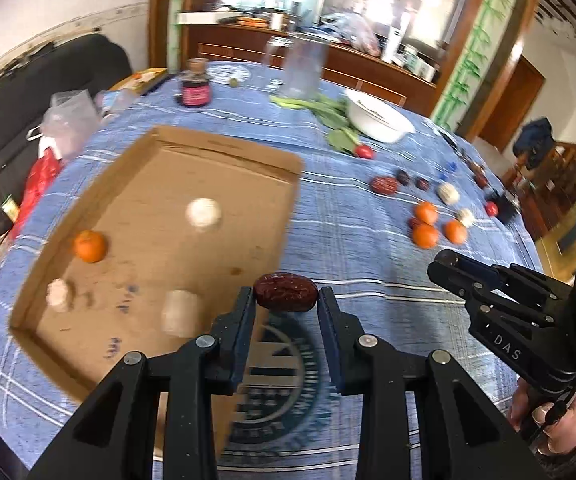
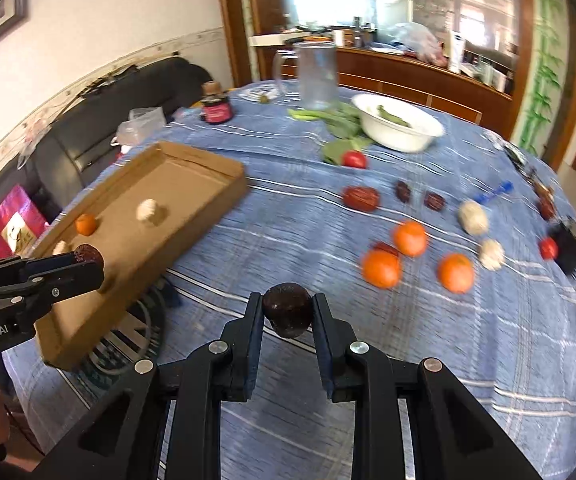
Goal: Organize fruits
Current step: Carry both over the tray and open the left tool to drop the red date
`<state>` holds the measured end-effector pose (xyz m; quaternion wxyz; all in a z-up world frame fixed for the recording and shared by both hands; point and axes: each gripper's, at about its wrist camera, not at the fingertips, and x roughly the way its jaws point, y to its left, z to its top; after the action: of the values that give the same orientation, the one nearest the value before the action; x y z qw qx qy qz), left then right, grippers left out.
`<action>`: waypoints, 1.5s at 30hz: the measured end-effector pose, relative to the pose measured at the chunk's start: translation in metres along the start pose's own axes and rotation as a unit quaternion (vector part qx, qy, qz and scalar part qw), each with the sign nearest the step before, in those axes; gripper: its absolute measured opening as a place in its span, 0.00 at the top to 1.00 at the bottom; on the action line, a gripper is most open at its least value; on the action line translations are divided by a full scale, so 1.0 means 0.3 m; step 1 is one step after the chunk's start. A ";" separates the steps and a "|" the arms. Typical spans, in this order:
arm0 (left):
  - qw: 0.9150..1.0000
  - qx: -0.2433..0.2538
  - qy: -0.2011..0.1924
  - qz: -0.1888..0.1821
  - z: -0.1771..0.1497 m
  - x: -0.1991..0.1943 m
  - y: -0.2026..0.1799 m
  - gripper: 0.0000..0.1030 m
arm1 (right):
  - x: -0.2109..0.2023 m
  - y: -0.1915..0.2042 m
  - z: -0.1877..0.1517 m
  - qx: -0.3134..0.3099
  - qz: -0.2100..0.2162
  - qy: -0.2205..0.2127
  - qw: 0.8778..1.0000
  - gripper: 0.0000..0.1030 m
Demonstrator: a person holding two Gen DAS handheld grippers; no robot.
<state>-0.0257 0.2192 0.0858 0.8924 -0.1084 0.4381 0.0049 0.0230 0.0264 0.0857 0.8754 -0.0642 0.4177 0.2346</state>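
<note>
Your left gripper clamps red date, long axis crosswise between jaws, above cardboard tray near edge | right gripper clamps dark fruit, looks round, axis unclear, over tablecloth

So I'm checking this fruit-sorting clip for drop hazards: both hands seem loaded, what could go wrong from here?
1. The left hand-held gripper pinches its red date only at the fingertips, beside the cardboard tray rim; it could slip out and land on the tablecloth.
2. The right hand-held gripper holds a round dark fruit at its tips; that may roll free.
3. Both grippers converge near the tray's near corner and might bump.
</note>
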 end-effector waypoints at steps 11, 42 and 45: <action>0.996 -0.066 -0.001 0.055 -0.021 -0.024 0.272 0.70 | 0.119 0.235 0.132 -0.044 0.052 0.003 0.998 0.74; 0.989 -0.077 0.035 0.122 -0.063 0.115 0.448 0.66 | 0.409 0.448 0.174 -0.085 0.069 0.071 0.991 0.73; 0.988 -0.082 0.037 0.122 -0.066 0.112 0.450 0.62 | 0.407 0.448 0.174 -0.083 0.070 0.072 0.992 0.73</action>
<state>-0.0345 0.3441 0.0221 0.8565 -0.1273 0.4785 0.1454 0.0632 0.2046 0.0375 0.8163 -0.1237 0.4622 0.3235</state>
